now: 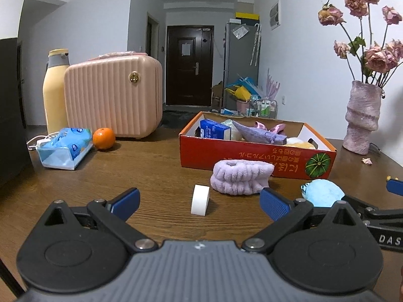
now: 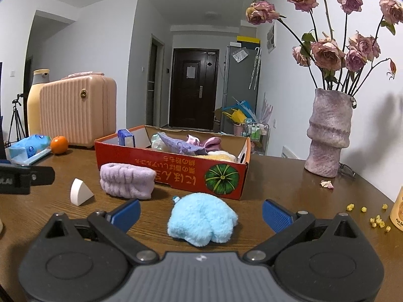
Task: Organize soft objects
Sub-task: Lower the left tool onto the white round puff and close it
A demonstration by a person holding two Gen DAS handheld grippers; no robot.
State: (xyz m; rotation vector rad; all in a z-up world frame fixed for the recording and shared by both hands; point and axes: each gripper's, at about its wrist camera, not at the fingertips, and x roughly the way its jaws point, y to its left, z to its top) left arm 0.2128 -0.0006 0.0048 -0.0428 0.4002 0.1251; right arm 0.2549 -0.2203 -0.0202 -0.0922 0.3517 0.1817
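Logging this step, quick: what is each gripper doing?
Left gripper: open, holding nothing.
Right gripper: open, empty, blue puff between its tongs.

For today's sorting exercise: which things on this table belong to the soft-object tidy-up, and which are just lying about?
Belongs to the job: blue fluffy pouch, lilac headband, white sponge wedge, red box.

Lying about: orange, pink case, vase, tissue pack.

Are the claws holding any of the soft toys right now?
No. Both claws are open and empty: the left claw faces the white sponge, the right claw the fluffy blue puff.
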